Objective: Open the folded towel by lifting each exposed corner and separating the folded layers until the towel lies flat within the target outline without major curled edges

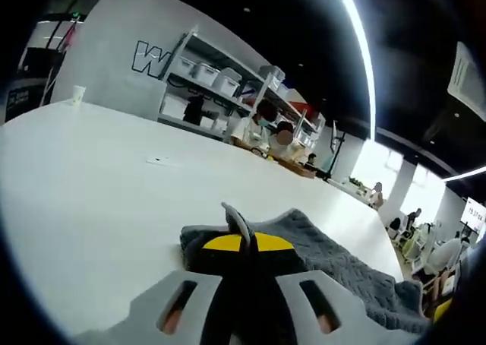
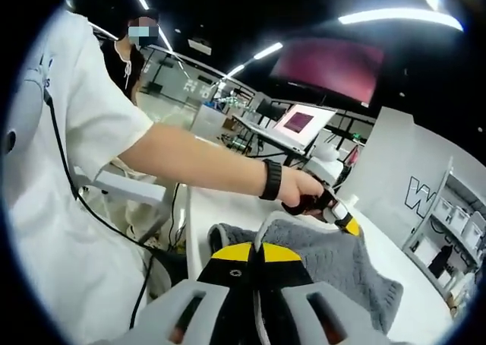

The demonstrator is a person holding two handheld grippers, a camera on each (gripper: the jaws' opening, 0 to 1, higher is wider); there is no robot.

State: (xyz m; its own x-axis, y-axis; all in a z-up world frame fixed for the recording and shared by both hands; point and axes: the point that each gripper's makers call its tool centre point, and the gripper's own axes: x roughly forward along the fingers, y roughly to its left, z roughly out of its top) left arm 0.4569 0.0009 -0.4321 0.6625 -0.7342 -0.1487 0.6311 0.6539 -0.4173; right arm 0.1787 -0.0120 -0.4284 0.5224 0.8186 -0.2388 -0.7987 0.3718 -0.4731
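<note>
Grey towel (image 1: 334, 257) lay still folded near the table (image 1: 91, 208) edge, both my grippers (image 1: 241, 235) (image 2: 260, 246) clenched on its corners, ready for lifting apart.

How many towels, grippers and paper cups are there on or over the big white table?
Towels: 1, the grey towel, pinched at two spots.
Grippers: 2, the left gripper and the right gripper, both jaws closed on the towel.
Paper cups: 1, the white cup at the table's far edge.
Total: 4
</note>
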